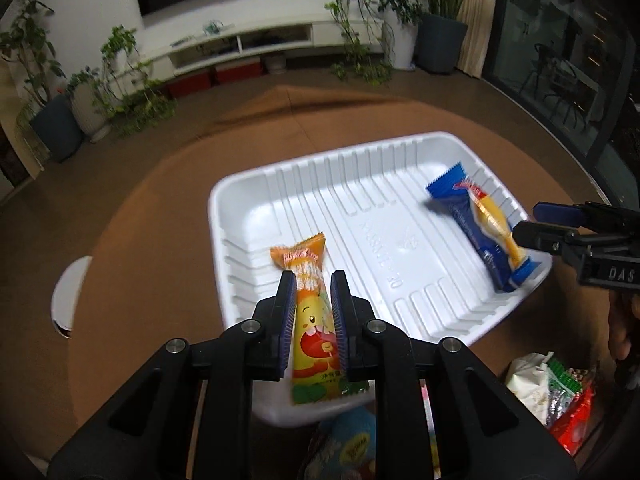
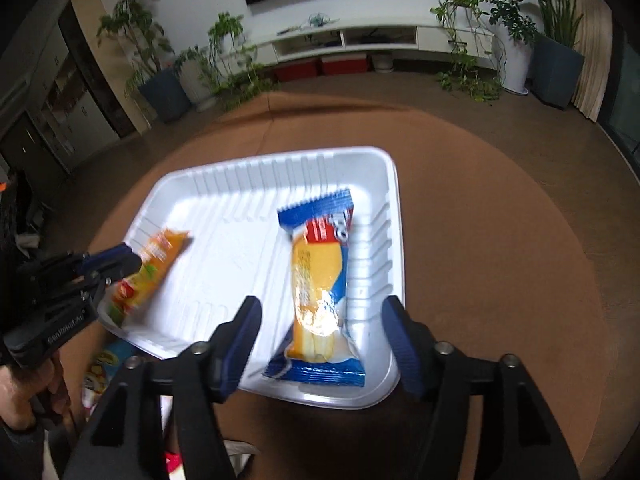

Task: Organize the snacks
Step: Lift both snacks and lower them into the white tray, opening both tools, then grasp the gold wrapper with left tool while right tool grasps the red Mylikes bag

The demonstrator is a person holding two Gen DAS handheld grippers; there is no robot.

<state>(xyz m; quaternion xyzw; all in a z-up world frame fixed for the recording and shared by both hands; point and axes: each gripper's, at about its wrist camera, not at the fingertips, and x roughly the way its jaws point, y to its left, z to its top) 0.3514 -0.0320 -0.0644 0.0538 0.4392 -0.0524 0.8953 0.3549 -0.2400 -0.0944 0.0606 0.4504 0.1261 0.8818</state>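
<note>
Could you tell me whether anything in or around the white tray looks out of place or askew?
Nothing looks damaged or spilled. The orange snack packet overhangs the tray rim, clamped in the left gripper; the blue packet lies inside.
</note>
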